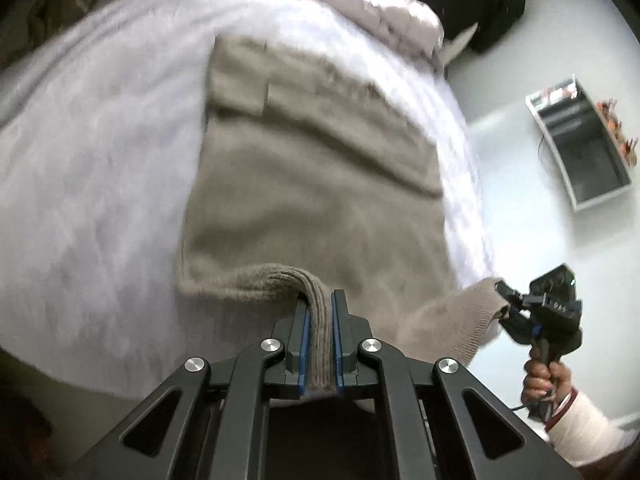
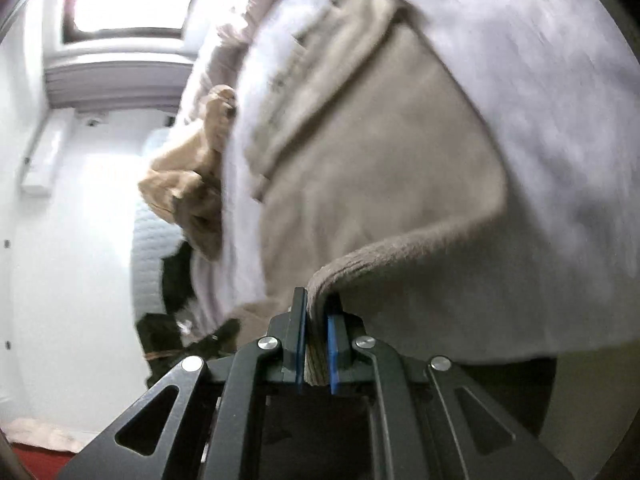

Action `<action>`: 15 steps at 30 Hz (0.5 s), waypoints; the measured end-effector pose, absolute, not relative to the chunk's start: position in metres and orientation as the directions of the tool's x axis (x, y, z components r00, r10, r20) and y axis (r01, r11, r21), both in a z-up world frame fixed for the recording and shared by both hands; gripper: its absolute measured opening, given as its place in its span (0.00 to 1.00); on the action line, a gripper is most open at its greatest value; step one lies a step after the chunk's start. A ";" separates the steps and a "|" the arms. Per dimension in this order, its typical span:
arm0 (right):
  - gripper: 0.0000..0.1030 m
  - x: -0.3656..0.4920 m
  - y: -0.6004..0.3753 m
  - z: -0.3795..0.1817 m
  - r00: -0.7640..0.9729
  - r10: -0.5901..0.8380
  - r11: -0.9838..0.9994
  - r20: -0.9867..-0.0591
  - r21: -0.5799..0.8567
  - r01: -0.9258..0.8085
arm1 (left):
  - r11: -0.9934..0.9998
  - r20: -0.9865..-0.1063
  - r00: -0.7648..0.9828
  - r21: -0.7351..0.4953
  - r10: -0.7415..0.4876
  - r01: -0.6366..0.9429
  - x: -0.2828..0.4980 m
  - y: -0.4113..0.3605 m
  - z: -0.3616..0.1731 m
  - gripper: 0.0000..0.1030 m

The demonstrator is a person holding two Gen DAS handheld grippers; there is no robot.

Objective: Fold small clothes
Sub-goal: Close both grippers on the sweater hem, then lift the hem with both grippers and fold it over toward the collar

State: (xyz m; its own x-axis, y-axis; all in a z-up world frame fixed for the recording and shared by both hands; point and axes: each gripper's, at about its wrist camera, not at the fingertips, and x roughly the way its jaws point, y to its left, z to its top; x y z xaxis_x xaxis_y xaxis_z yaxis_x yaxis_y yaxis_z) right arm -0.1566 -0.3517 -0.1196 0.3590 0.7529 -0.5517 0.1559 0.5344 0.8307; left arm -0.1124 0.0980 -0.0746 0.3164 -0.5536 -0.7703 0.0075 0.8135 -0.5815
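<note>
A taupe knitted sweater (image 1: 304, 184) lies spread on a white fuzzy bed cover (image 1: 92, 168), its sleeves folded across its far part. My left gripper (image 1: 320, 300) is shut on the ribbed hem at the near left corner, which it lifts off the bed. My right gripper (image 1: 505, 297) shows at the right of the left wrist view, in a hand, shut on the other hem corner, also raised. In the right wrist view the right gripper (image 2: 317, 300) pinches the same sweater (image 2: 380, 152), and the hem rises in a fold to its fingers.
A pinkish quilted duvet (image 1: 372, 4) is bunched at the far end of the bed. Beside the bed on the pale floor stand a white tray-like box (image 1: 580, 140) and dark bags (image 1: 476, 8). A tan cloth (image 2: 188, 192) hangs off the bed's edge.
</note>
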 end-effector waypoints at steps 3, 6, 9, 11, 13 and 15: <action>0.09 -0.121 -0.357 -0.100 0.406 0.767 0.492 -0.497 0.862 0.125 | 0.808 -0.745 0.381 -0.589 -0.547 0.007 -0.078 0.097 -0.056 0.10; 0.08 -0.077 -0.362 -0.076 0.447 0.772 0.466 -0.452 0.881 0.087 | 0.825 -0.734 0.439 -0.564 -0.518 0.030 -0.036 0.101 -0.035 0.10; 0.07 -0.030 -0.364 -0.053 0.466 0.785 0.446 -0.408 0.894 0.032 | 0.840 -0.728 0.482 -0.542 -0.488 0.031 0.009 0.102 -0.026 0.10; 0.07 0.006 -0.368 -0.042 0.473 0.793 0.435 -0.385 0.900 0.002 | 0.861 -0.740 0.496 -0.508 -0.454 0.029 0.041 0.100 -0.030 0.10; 0.07 0.039 -0.369 -0.039 0.471 0.793 0.442 -0.387 0.897 -0.008 | 0.910 -0.793 0.486 -0.415 -0.368 0.011 0.071 0.095 -0.041 0.10; 0.07 0.075 -0.370 -0.044 0.450 0.764 0.510 -0.462 0.860 0.018 | 0.936 -0.833 0.458 -0.353 -0.310 -0.008 0.086 0.090 -0.052 0.10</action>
